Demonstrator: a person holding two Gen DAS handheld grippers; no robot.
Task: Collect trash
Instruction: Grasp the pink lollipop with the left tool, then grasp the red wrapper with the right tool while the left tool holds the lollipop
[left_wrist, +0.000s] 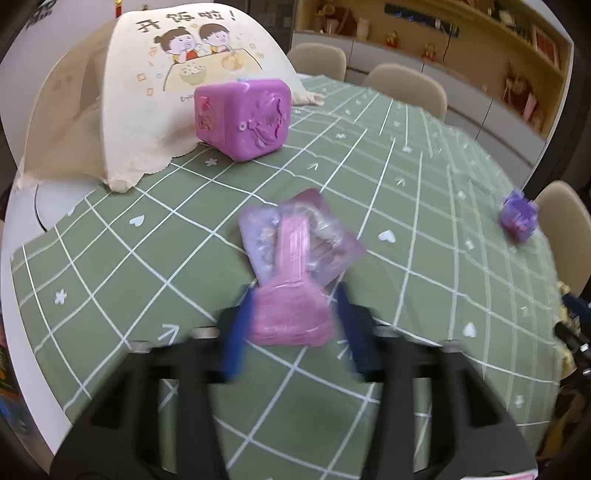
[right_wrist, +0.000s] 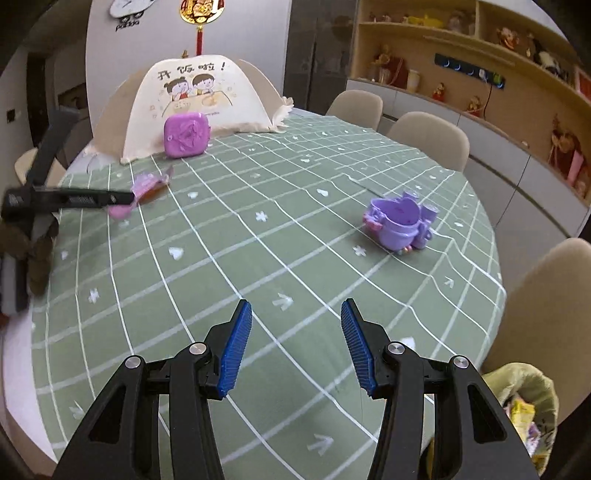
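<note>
A crumpled pink plastic package (left_wrist: 291, 317) with a clear purple wrapper (left_wrist: 306, 229) attached lies between the blue pads of my left gripper (left_wrist: 295, 291), which looks shut on it just above the green checked tablecloth (left_wrist: 424, 258). From the right wrist view, the left gripper (right_wrist: 131, 197) reaches in from the left with the pink package (right_wrist: 120, 211) at its tip. My right gripper (right_wrist: 295, 302) hovers open over the near part of the table, with nothing between its fingers.
A pink cube box (right_wrist: 186, 134) stands in front of a cream mesh food cover (right_wrist: 192, 96). A purple toy (right_wrist: 400, 221) sits at the right. A yellow-green bag (right_wrist: 524, 402) holding wrappers hangs at the lower right. Beige chairs (right_wrist: 428, 136) ring the table.
</note>
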